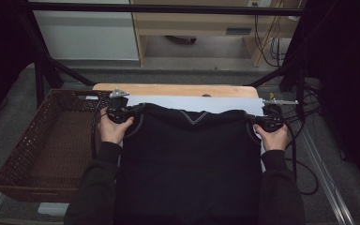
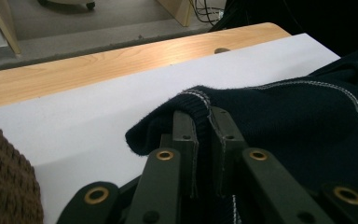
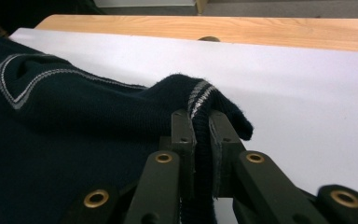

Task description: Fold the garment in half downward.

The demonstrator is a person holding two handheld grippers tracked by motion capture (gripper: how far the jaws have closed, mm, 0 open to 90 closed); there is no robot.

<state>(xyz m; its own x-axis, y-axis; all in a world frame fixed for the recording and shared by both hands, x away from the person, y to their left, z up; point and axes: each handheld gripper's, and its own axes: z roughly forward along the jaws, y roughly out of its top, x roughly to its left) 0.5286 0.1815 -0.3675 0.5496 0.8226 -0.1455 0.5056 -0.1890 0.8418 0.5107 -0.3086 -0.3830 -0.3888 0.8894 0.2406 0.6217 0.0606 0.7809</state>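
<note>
A dark navy knitted vest (image 1: 187,154) with a pale-striped V-neck hangs stretched between my two grippers, above the white sheet (image 1: 168,101) on the table. My left gripper (image 1: 133,112) is shut on the ribbed edge at the vest's left shoulder (image 2: 200,105); its jaws pinch the fabric (image 2: 203,140). My right gripper (image 1: 258,121) is shut on the right shoulder's ribbed edge (image 3: 200,95), which is folded over between the jaws (image 3: 201,140). Both shoulders are lifted off the sheet. The vest's lower part drapes toward the person, between the dark sleeves.
A brown wicker basket (image 1: 33,140) stands empty at the table's left. The wooden table edge (image 1: 178,89) runs along the far side beyond the white sheet (image 2: 98,107). Cables trail at the right (image 1: 304,159). A black frame bar crosses the top.
</note>
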